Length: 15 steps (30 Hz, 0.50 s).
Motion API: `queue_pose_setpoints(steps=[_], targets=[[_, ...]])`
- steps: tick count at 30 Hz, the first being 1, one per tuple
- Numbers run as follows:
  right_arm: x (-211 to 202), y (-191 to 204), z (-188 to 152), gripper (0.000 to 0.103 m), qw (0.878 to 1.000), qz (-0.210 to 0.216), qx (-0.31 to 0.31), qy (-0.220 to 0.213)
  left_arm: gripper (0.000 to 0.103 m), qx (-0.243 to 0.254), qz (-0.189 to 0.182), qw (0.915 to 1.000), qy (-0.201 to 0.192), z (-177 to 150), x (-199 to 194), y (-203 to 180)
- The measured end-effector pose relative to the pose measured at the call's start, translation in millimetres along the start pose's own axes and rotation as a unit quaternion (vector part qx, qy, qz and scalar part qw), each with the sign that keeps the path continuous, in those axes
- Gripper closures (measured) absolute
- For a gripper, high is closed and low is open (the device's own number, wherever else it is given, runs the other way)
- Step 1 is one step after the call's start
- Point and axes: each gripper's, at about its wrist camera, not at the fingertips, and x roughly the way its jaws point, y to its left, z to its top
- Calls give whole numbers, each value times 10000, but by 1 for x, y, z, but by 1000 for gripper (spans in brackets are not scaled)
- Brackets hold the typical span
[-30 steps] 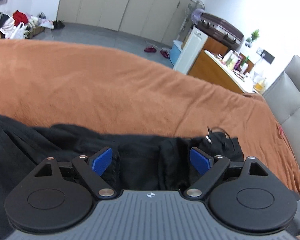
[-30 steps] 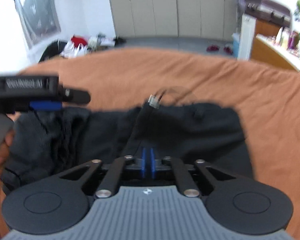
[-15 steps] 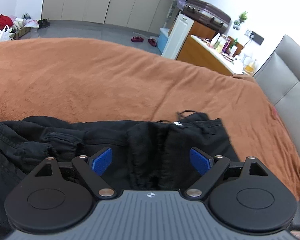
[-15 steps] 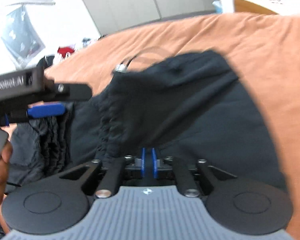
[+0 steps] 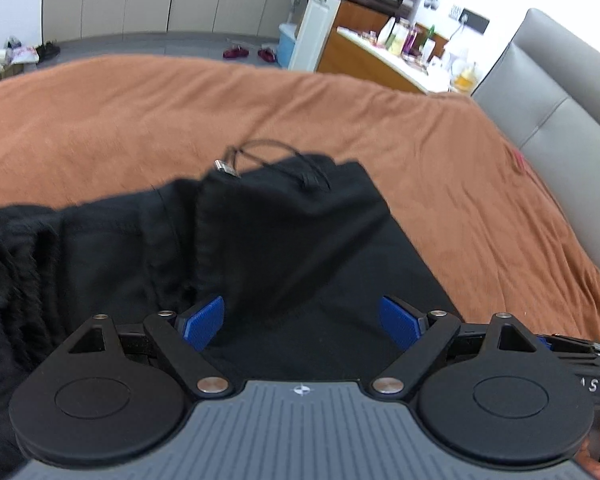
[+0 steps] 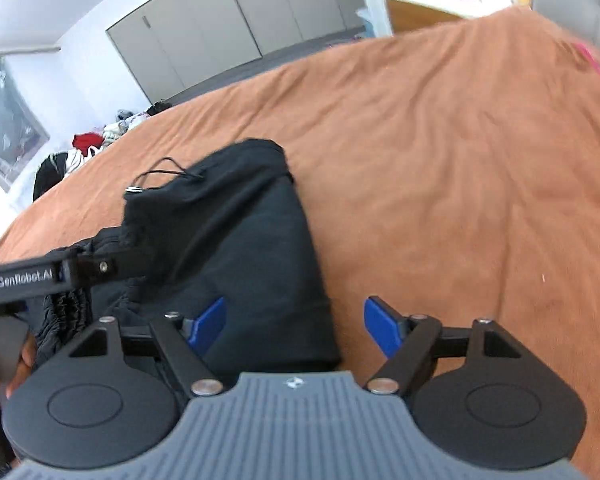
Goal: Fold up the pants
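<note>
Black pants point(image 5: 284, 240) lie on the orange bedspread point(image 5: 140, 120), bunched on the left, with the folded part and a drawstring point(image 5: 236, 160) on top. My left gripper point(image 5: 302, 322) is open and empty just above the fabric. My right gripper point(image 6: 294, 326) is open and empty over the right edge of the folded pants point(image 6: 240, 240). The left gripper's side point(image 6: 60, 276) shows at the left of the right wrist view.
A grey headboard point(image 5: 560, 92) bounds the bed on the right. Beyond the bed stand a wooden counter with bottles point(image 5: 384, 56), wall cupboards point(image 5: 160, 0) and a pile of clothes on the floor point(image 6: 96, 140).
My right gripper was shut on the pants' fabric and has opened, letting it go; the folded part now lies flat. Both grippers have shifted to the right over the pants.
</note>
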Motion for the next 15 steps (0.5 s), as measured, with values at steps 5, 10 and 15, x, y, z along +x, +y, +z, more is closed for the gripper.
queue_pose_setpoints(steps=[5,10,15], targets=[[23,-27,-10,29,9972,304,652,225,1,164,135,9993,319,-10,23,1],[37,-33,-15,36,9920,786,984,49,1,415,58,9983,411,-20,38,4],[56,-22,-13,50,9898,1038,970,92,0,480,-6,9982,369,-24,42,5]])
